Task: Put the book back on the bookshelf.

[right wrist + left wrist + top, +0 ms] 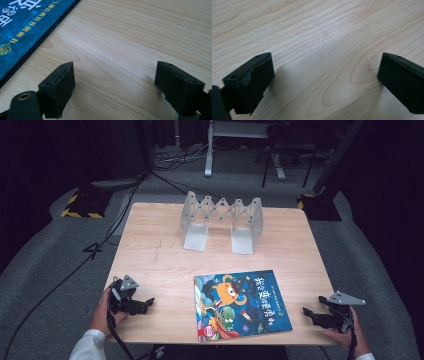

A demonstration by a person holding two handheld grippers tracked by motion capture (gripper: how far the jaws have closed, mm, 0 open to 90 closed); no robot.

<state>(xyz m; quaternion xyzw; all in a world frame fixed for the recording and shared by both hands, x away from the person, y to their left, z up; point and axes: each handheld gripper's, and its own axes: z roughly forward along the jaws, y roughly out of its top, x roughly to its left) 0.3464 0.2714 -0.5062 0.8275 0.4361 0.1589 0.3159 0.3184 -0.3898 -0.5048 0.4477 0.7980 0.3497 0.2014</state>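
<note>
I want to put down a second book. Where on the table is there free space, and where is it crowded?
The table is bare left of the picture book, up to the left claw, and in the strip between book and metal bookend rack. A narrower free patch lies between book and right claw. The back middle, at the rack, is crowded.

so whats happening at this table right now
A person sits at a wooden table with a gripper in each hand. The left gripper and right gripper both rest open near the front edge, holding nothing. Between them a colourful picture book lies flat, untouched. An expandable white book stand stands empty at the far side.
</note>
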